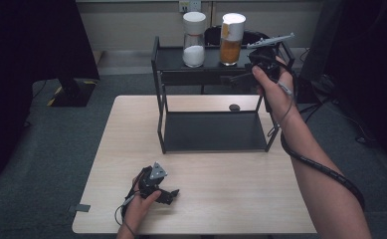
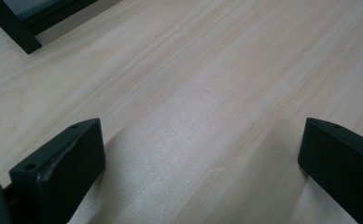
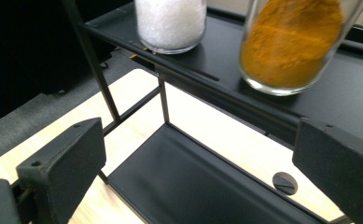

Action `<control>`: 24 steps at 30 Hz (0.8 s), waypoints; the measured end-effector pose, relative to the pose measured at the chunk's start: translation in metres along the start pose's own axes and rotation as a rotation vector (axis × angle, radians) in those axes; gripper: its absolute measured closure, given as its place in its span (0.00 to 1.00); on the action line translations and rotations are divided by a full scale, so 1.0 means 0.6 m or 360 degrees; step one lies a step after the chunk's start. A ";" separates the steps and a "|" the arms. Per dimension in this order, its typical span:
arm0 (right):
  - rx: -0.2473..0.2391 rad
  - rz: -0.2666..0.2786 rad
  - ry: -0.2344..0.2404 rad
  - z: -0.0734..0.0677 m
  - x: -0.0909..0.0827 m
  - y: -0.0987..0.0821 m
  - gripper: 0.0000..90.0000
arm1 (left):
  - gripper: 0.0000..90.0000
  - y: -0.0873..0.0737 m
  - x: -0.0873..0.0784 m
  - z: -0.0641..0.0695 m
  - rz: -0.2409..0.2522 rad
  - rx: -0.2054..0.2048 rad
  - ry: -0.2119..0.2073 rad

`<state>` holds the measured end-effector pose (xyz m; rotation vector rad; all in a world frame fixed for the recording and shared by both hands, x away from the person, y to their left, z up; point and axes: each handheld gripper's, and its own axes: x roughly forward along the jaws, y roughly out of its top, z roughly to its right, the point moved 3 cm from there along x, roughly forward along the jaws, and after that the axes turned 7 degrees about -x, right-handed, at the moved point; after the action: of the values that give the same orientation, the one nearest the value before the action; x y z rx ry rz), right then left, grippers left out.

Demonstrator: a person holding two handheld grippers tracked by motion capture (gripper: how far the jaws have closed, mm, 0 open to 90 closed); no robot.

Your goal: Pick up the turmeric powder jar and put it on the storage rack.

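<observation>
Resting low on the table (image 1: pixel 106 164) in front of the black two-tier rack (image 1: pixel 157 74), the left gripper (image 1: pixel 167 195) has its jaws spread wide on nothing and lies well apart from the rack's top shelf. Beside that shelf's right end, the right gripper (image 1: pixel 236 78) hangs with jaws wide and empty; the upright orange-powder jar (image 1: pixel 231 40) stands just beyond them, nearer than the white-powder jar (image 1: pixel 194 40) to its left, with open shelf between the jars.

Orange-filled jar (image 1: pixel 232 40), white-filled jar (image 1: pixel 194 41), black rack (image 1: pixel 171 59), pale wood-grain table (image 1: pixel 131 149)
</observation>
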<state>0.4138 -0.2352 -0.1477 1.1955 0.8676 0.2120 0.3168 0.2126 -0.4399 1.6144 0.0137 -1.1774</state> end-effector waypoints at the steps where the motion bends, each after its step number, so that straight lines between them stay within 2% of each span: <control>1: -0.0001 0.0002 0.0002 -0.002 0.001 -0.002 0.02 | 0.00 0.000 0.000 0.000 0.0001 -0.0001 0.0000; 24: 0.0031 0.0045 0.0065 -0.021 0.016 -0.060 0.02 | 0.00 -0.001 0.000 0.000 0.0005 -0.0004 0.0000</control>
<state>0.4012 -0.2346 -0.1847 1.2257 0.8903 0.2521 0.3165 0.2126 -0.4403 1.6121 0.0128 -1.1746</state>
